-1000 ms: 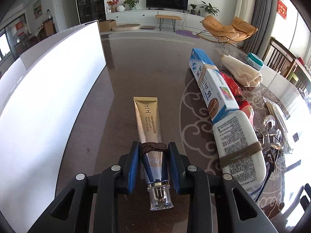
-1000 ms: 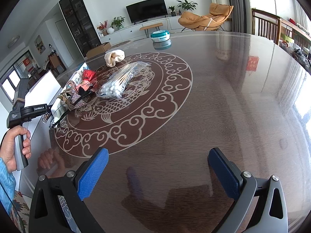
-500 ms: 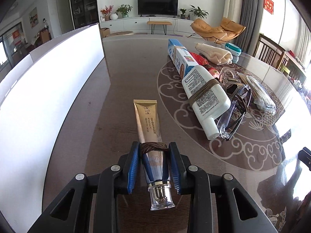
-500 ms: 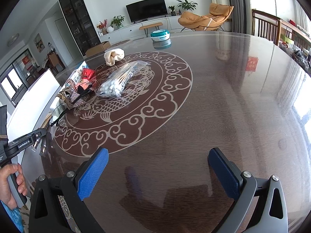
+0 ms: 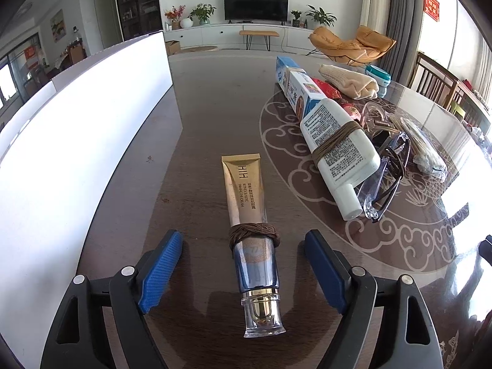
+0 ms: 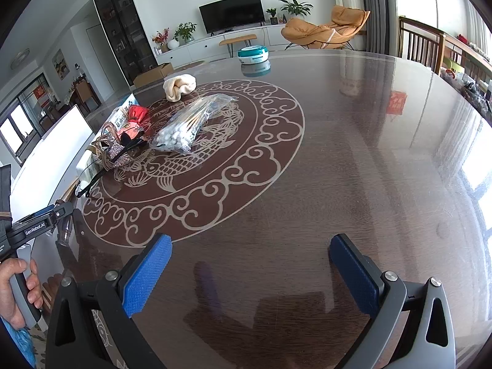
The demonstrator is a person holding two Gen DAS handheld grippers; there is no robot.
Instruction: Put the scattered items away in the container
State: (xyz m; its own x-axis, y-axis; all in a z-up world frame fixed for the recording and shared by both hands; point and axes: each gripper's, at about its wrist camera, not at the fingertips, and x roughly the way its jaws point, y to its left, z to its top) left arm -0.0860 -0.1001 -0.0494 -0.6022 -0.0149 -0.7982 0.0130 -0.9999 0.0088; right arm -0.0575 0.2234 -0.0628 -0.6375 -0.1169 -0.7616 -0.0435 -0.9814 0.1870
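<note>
Gold cream tube point(image 5: 246, 203) flat on table point(image 5: 209, 117), between left gripper point(image 5: 243, 249) jaws, just opened wide, untouched.

Tube let go
Left gripper point(image 5: 243, 264) jaws just swung wide off the gold cream tube point(image 5: 250, 230), now apparently lying free on the table point(image 5: 209, 117).

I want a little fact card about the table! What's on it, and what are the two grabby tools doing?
left tool: open; its jaws have just been opening, gold cream tube lies between them, pads not touching it
right tool: open, nothing between the jaws
tube's place: flat on the table, beside the white container
pile nearby: white bottle, blue box, glasses, cotton swab bag
further off: rolled cloth, teal jar
</note>
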